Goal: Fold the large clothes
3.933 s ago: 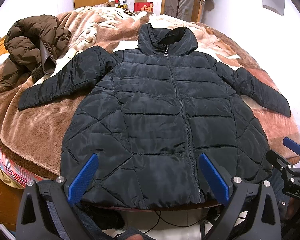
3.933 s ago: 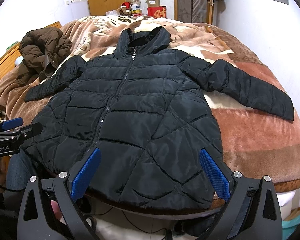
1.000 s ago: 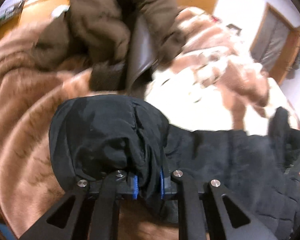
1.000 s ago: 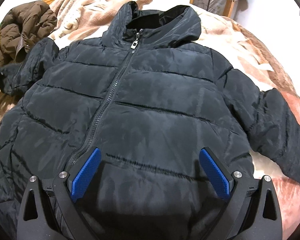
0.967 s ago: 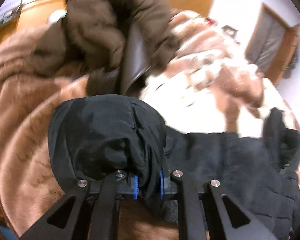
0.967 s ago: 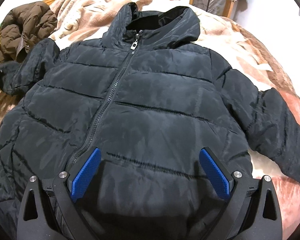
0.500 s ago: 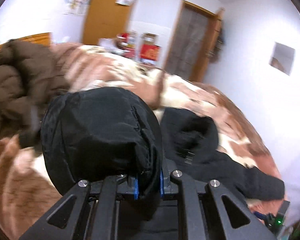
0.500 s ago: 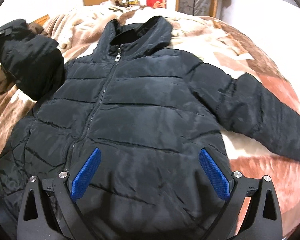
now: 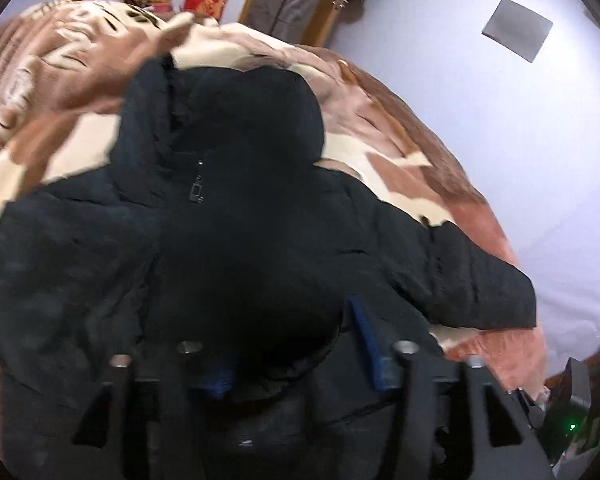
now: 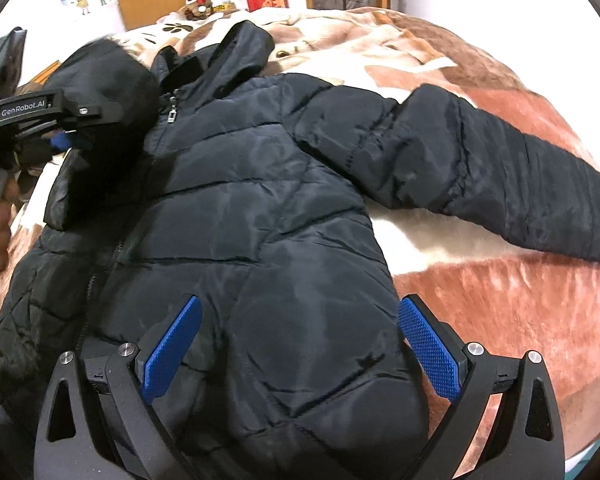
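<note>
Left hand-held gripper (image 9: 292,360): we read its jaws as opening, with the cuff end of the black puffer jacket's (image 10: 260,208) near sleeve (image 9: 236,264) between them but no longer pinched; the view is blurred, so contact with one pad cannot be ruled out. We judge the sleeve is being let go over the jacket's chest, just below the zipper pull (image 9: 196,192), so it folds inward across the body. In the right wrist view that sleeve bunches in a dark lump at the jacket's left shoulder beside the left tool.

Right hand-held gripper (image 10: 298,344): jaws spread wide, nothing between the blue pads (image 10: 430,350), hovering over the lower front panel of the jacket.

Jacket lies front up, zipped, on the bed's brown and cream blanket (image 10: 500,292), collar (image 10: 236,52) toward the far side. Far sleeve (image 10: 500,176) lies stretched out flat on the blanket, well apart from the right tool, not yet folded. We reckon the right tool is free so it can take that sleeve.
</note>
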Available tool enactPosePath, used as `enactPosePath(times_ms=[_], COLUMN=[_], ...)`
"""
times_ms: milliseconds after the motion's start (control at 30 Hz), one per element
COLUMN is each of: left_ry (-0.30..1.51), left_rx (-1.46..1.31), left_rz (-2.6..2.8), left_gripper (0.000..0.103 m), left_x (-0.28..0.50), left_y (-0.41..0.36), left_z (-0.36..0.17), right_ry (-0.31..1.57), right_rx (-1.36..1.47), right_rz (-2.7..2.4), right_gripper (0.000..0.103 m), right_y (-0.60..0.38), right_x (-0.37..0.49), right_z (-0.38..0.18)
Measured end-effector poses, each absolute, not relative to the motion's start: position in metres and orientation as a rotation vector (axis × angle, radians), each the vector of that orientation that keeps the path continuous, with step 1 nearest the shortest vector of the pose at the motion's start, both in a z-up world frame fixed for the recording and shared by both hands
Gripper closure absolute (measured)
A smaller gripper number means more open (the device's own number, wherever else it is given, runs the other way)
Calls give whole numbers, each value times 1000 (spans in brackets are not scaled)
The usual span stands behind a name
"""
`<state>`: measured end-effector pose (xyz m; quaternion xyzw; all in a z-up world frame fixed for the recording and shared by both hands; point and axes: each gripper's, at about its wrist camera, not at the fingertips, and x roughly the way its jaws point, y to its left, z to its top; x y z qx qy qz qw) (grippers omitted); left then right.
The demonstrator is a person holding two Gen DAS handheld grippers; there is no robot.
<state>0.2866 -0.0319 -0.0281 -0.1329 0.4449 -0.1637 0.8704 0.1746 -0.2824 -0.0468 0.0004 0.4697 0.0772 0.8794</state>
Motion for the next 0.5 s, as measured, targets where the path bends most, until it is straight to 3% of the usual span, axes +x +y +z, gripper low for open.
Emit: enactPosePath(times_ms=[233, 500], left_ry=[897, 822], left_rx=[-266, -285], left_rz=[-428, -264], left_gripper=[38, 38], left_x=[270, 268], left_y=[-41, 52], left_z=[-10, 8], right_ry=[913, 819], right_rx=[25, 35], right_rz=[175, 220], right_gripper=[4, 7], right_y=[-285, -250], right_x=[177, 210], right_z=[-31, 0])
